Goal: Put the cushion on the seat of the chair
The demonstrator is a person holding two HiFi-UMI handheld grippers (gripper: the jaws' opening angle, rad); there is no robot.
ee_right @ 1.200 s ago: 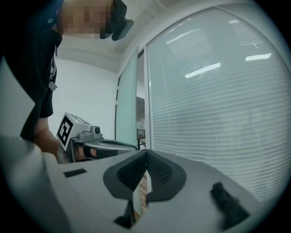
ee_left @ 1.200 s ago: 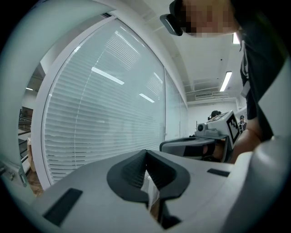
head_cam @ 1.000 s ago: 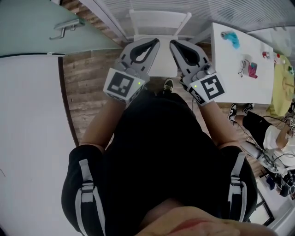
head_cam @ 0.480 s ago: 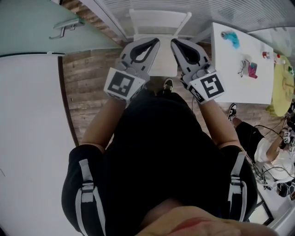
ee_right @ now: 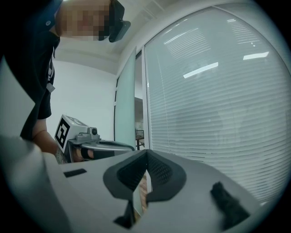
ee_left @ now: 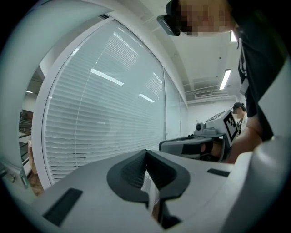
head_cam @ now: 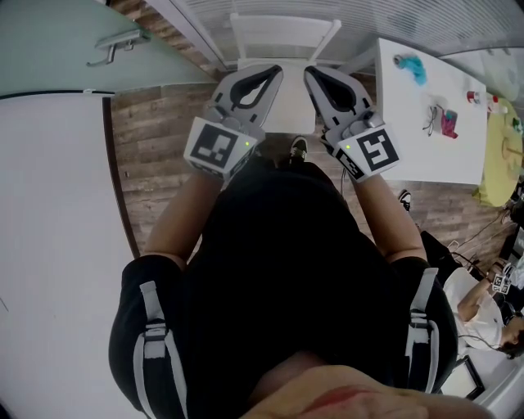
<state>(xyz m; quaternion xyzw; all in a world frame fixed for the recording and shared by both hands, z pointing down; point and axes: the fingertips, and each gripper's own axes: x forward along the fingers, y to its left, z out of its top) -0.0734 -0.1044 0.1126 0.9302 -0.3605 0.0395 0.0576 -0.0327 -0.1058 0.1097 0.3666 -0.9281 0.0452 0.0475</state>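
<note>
Head view: the white chair [head_cam: 282,37] stands against the window blinds [head_cam: 409,20]. Over its seat the left gripper [head_cam: 273,74] and right gripper [head_cam: 312,75] hover side by side, both clenched on nothing. A white table [head_cam: 426,155] stands right of the chair.

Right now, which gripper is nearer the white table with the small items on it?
Right. In the head view the right gripper is just left of the white table, close to its near edge. The left gripper is beyond the right one, further from the table.
</note>
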